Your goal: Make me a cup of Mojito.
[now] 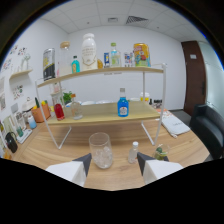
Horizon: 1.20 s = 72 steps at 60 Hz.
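Wooden counter (120, 175) carries a white-framed two-tier shelf (100, 112) against the white wall. Top tier: a row of bottles and cans, tallest a white bottle (89, 51), plus an orange-yellow container (141, 54) toward the right end; labels too small to read. Lower tier: blue-labelled bottle (123, 106) near the middle, red bottle (59, 111) and a small green plant (67, 96) toward the left end. Dark chair (210, 125) sits off to the right, white cloth or paper (175, 125) on the counter near it. Hand-held gripper (114, 167) is wide open, holding nothing; its two white fingers (67, 172) sit low over the counter. Clear glass cup (101, 149) with ice stands upright on the counter just ahead of the fingers, nearer the left one, not touched. Small clear bottle with white cap (132, 152) stands just right of the cup, near the right finger. Small green sprig (160, 152) lies beyond the right finger.
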Tool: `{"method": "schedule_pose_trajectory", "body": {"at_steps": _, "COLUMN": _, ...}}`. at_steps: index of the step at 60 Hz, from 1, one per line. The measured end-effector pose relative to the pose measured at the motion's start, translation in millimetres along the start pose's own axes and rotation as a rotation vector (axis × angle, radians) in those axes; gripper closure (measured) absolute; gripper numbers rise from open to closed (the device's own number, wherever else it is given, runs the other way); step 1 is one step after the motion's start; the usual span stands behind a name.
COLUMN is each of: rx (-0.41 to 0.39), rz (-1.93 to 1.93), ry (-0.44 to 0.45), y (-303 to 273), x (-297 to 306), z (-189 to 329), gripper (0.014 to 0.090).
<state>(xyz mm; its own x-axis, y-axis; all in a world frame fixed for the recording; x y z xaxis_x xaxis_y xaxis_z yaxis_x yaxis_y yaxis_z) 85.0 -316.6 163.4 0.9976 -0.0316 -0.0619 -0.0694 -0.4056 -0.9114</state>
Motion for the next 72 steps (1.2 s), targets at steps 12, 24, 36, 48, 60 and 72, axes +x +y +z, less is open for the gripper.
{"method": "schedule_pose_trajectory", "body": {"at_steps": 12, "rx": -0.037, "rz": -0.026, "ry": -0.062, "y": 35.3, "x": -43.5, "z": -13.8, "gripper": 0.0189}}
{"method": "schedule_pose_trajectory", "body": {"at_steps": 24, "rx": -0.075, "rz": -0.013, "ry": -0.086, "y": 43.0, "x": -58.9, "z": -17.3, "gripper": 0.0195}}
{"method": "schedule_pose_trajectory", "body": {"at_steps": 36, "rx": -0.036, "rz": -0.118, "ry": -0.066, "y": -18.5, "x": -88.8, "z": -29.1, "gripper": 0.0197}}
{"method": "schedule_pose_trajectory", "body": {"at_steps": 48, "rx": -0.018, "rz": -0.080, "ry": -0.078, "y": -104.6, "x": -150.5, "z": -40.2, "gripper": 0.0193}}
{"method": "schedule_pose_trajectory", "body": {"at_steps": 60, "rx": 0.079, "rz": -0.038, "ry": -0.118, "y": -179.5, "x": -212.3, "z": -27.6, "gripper": 0.0188}}
{"method": "schedule_pose_trajectory", "body": {"at_steps": 72, "rx": 0.205, "rz": -0.053, "ry": -0.107, "y": -241.7, "x": -250.7, "z": 3.3, "gripper": 0.0193}}
